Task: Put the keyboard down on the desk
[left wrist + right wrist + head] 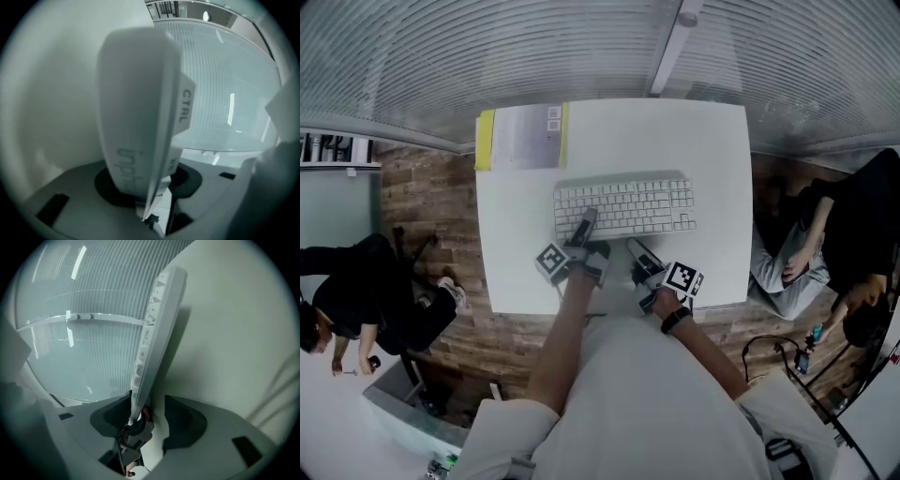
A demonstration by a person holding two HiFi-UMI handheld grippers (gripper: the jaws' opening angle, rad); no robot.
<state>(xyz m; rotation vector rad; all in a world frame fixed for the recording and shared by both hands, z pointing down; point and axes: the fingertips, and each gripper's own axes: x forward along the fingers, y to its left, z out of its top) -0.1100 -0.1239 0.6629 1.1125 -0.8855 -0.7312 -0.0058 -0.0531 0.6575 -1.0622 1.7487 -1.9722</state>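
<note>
A white keyboard [623,208] lies across the middle of the white desk [516,253], keys up. My left gripper [584,225] reaches over its front left edge. In the left gripper view the keyboard [136,117], its CTRL key showing, fills the gap of the left gripper [150,183], whose pads are closed on it. My right gripper [636,249] is at the front edge, right of the left one. In the right gripper view the keyboard's thin edge [157,333] stands between the jaws of the right gripper [147,420], which are wide apart with a gap beside it. I cannot tell whether the left end touches the desk.
A grey sheet with yellow edges [520,136] lies at the desk's back left corner. A ribbed wall runs behind the desk. People sit on the wooden floor at the left [356,281] and the right [848,234]. Cables [769,349] trail on the floor at the right.
</note>
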